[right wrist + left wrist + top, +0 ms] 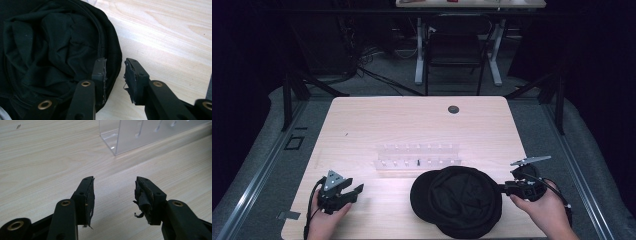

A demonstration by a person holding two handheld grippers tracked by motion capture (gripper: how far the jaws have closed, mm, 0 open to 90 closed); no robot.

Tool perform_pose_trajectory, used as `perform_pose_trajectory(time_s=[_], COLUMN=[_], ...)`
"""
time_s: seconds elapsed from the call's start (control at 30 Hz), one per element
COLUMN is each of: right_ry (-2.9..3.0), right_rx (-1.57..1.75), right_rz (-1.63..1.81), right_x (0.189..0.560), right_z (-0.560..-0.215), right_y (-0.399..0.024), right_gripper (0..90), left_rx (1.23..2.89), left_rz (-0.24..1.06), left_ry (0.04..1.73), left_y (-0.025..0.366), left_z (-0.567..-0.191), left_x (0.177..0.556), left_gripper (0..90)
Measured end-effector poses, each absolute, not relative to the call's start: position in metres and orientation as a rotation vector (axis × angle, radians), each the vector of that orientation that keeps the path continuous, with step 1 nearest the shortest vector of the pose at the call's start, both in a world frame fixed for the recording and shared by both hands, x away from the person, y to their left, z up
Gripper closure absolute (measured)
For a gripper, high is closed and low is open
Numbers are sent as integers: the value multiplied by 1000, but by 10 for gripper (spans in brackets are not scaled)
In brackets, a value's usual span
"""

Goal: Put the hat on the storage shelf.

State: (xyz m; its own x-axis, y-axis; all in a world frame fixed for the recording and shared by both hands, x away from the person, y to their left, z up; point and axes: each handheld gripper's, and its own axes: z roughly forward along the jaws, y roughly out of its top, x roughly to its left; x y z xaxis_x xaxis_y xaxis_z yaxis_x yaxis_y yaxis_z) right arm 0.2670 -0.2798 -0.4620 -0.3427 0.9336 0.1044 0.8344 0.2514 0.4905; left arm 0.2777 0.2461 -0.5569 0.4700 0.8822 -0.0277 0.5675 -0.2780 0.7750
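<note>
Your high view is dim at the edges: the floor and room beyond the table [362, 120] fall to near black, while the tabletop is evenly lit from above. A pale glare patch sits near the rack [417, 156]. The black hat [457, 200] shows little fold detail there. In your left gripper view, the near jaws are sharp, the far wood slightly soft, and the rack [140, 135] throws bright reflections. In your right gripper view, the hat [50, 50] stays dark with faint folds visible.
</note>
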Motion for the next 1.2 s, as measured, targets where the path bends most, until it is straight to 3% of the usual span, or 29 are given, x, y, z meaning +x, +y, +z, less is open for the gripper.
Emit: perform_pose_trajectory(time_s=[0.33, 0.57, 1.2], right_ry=[2346, 2375, 2392], right_rx=[1784, 1935, 2107], right_rz=[608, 579, 587], right_x=[275, 284, 296], right_z=[-460, -472, -494], right_y=[-280, -283, -286], right_gripper=[678, 728, 741], left_rx=[1974, 1976, 1974], left_rz=[535, 535, 533], left_ry=[1207, 1208, 1214], left_y=[247, 246, 246], left_z=[-557, -557, -558], left_x=[278, 279, 279], left_gripper=[497, 496, 492])
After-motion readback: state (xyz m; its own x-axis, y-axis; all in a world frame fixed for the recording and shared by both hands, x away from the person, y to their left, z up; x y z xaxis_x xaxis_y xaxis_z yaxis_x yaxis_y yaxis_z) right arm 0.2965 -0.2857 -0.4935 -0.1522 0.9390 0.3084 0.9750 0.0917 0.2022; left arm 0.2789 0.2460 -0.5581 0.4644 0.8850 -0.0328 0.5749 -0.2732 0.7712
